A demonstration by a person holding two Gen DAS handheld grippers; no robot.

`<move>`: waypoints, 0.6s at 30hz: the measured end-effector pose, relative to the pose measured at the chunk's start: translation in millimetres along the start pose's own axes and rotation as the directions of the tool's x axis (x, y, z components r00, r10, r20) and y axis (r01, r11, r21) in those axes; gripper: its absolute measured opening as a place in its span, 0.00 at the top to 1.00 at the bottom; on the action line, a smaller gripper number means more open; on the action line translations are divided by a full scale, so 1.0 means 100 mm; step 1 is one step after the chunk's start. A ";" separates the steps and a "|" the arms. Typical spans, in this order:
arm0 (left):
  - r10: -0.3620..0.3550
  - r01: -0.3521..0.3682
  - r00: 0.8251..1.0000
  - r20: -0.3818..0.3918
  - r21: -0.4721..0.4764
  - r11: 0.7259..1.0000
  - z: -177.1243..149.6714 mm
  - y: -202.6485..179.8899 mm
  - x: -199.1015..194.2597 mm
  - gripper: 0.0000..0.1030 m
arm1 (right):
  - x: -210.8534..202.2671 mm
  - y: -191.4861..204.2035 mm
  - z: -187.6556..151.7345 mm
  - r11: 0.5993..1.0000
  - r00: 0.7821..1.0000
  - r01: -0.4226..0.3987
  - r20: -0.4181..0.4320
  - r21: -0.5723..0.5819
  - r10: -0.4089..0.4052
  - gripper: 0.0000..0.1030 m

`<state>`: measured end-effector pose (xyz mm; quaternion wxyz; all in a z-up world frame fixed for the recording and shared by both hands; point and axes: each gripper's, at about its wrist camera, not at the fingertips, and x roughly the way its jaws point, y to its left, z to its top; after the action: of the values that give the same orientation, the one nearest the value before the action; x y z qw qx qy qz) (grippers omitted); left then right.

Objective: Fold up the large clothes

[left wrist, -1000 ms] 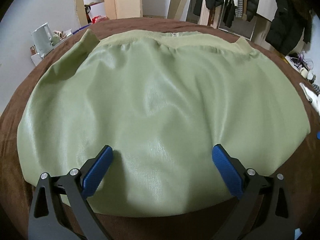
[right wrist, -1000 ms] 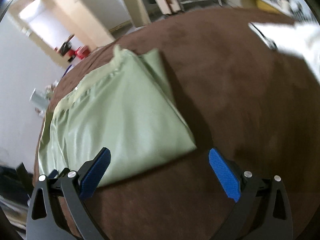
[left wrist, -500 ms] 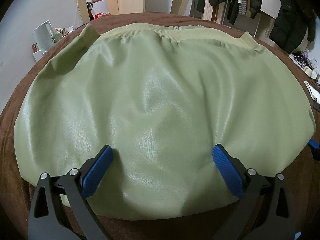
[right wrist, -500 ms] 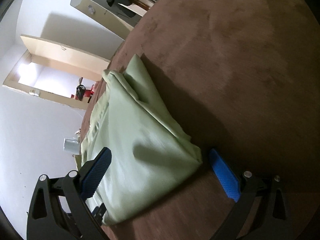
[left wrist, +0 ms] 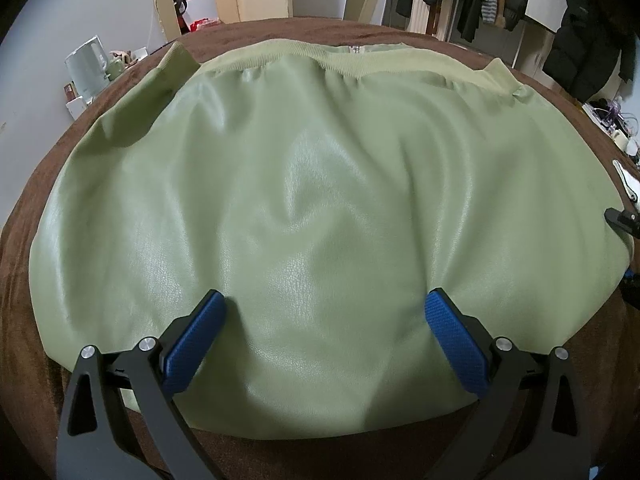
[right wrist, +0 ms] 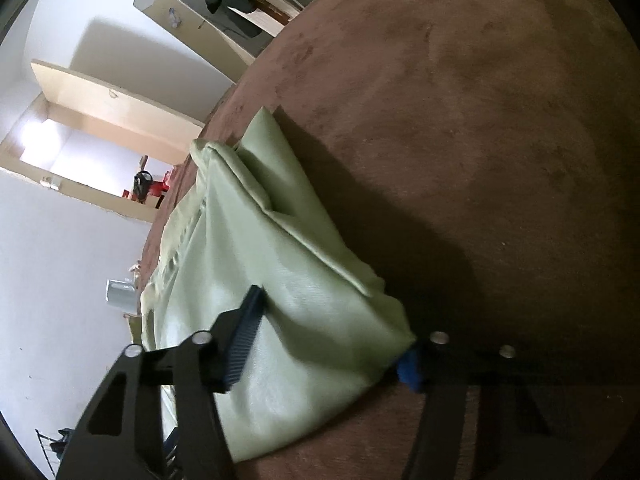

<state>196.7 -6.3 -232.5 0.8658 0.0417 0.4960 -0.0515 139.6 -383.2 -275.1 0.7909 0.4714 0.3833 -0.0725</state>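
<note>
A pale green leather-look jacket [left wrist: 320,200] lies spread flat on a brown cloth surface [left wrist: 48,152], its ribbed hem at the far side. My left gripper [left wrist: 326,324] is open and empty, its blue pads over the jacket's near edge. My right gripper [right wrist: 332,344] is open, rolled on its side, with its jaws around the jacket's [right wrist: 288,280] folded near right corner. One blue pad [right wrist: 246,340] rests on top of the fabric; the other [right wrist: 408,372] is under the corner. Part of the right gripper [left wrist: 624,220] shows at the left wrist view's right edge.
A white kettle [left wrist: 86,66] stands beyond the surface's far left edge. Dark coats [left wrist: 584,32] hang on racks at the back right. White items [left wrist: 626,184] lie at the surface's right edge. Bare brown cloth [right wrist: 500,120] stretches right of the jacket.
The right gripper swung down and rolled onto the jacket's near right corner, and its jaws have narrowed around it. The left gripper moved slightly forward over the jacket.
</note>
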 end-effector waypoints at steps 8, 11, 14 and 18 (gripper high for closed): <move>0.003 -0.003 1.000 0.017 0.001 1.000 -0.03 0.00 -0.01 0.05 | -0.12 0.01 0.02 0.996 0.996 -0.091 0.024 -0.009 0.091 0.80; 0.000 0.000 1.000 0.012 0.000 1.000 -0.02 -0.01 -0.01 0.05 | -0.18 0.09 0.06 0.990 0.990 -0.138 0.037 0.014 0.137 0.82; 0.001 -0.001 1.000 0.001 -0.002 1.000 -0.01 -0.01 0.00 0.05 | -0.31 0.23 0.05 0.982 0.981 -0.188 0.053 0.009 0.188 0.82; 0.000 0.000 1.000 -0.024 -0.002 1.000 0.02 -0.01 0.00 0.05 | -0.45 0.53 0.09 0.969 0.969 -0.242 0.035 -0.046 0.244 0.83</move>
<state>198.6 -7.4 -231.2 0.8597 0.0413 0.5066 -0.0503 138.5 -372.6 -206.0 0.8109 0.4969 0.3083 0.0233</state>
